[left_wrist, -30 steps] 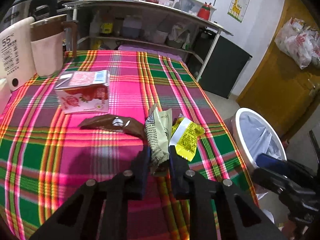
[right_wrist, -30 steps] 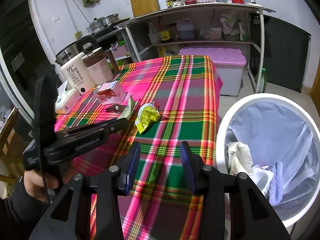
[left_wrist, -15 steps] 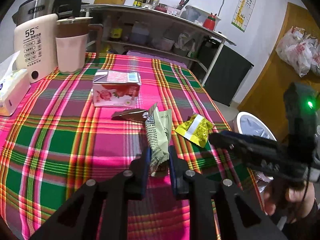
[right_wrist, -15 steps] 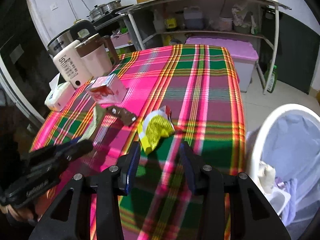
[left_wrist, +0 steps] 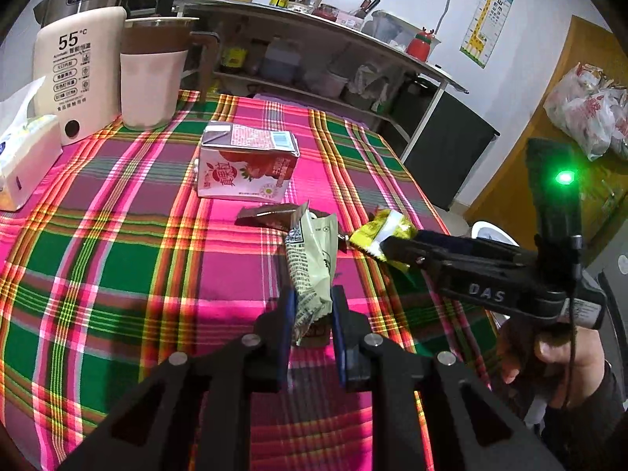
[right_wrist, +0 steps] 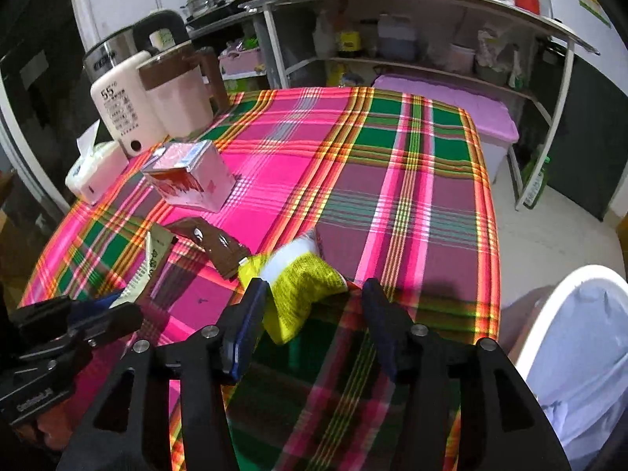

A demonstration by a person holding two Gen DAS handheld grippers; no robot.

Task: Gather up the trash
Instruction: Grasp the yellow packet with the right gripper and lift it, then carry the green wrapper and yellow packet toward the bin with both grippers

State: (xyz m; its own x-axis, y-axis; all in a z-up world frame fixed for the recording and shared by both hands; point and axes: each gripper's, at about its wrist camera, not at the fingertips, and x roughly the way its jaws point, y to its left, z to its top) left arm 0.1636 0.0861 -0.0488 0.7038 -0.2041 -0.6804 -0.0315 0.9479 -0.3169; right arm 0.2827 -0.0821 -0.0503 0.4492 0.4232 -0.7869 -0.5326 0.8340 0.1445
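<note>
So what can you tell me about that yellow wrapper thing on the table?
The yellow wrapper is a small crinkly packet, shiny like foil or plastic, bright yellow with a white band across one end. It looks crumpled and empty. It lies on the plaid tablecloth near the table's edge, beside a brown wrapper. The right gripper has its open fingers either side of it, not yet squeezing.

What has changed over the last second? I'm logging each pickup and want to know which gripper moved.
The right gripper swung from beside the white bin to the table, its open jaws now straddling the yellow wrapper, not yet closed. The left gripper stayed shut on the green wrapper. The milk carton and brown wrapper lie where they were.
</note>
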